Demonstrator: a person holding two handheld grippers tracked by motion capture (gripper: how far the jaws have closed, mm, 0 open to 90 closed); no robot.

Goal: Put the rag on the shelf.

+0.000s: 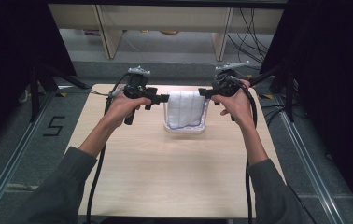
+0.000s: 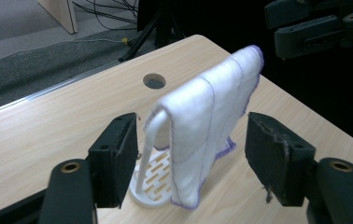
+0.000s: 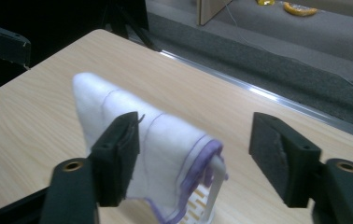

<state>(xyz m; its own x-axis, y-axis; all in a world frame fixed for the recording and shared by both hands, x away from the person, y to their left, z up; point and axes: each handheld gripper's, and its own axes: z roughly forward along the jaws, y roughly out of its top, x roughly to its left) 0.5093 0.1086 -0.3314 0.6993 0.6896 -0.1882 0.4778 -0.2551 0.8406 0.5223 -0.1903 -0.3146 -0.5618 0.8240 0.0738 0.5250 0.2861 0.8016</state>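
Observation:
A white cloth (image 1: 186, 108) with a purple hem hangs folded over a white plastic rack (image 1: 184, 128) at the far middle of the table. My left gripper (image 1: 165, 98) points at the cloth's left end and my right gripper (image 1: 202, 93) at its right end. In the left gripper view the cloth (image 2: 212, 112) and the rack's bar (image 2: 153, 186) stand between the open jaws of the left gripper (image 2: 191, 135), with gaps on both sides. In the right gripper view the cloth (image 3: 165, 140) lies by the left jaw of the right gripper (image 3: 195, 140), whose jaws stand wide apart.
The wooden table (image 1: 165, 177) has a round hole (image 2: 154, 80) near its far edge. Black tripod legs (image 1: 44, 79) stand on the floor at both far corners. Cables (image 1: 95, 172) trail from the grippers over the table's near edge. Wooden furniture legs (image 1: 109, 32) stand behind.

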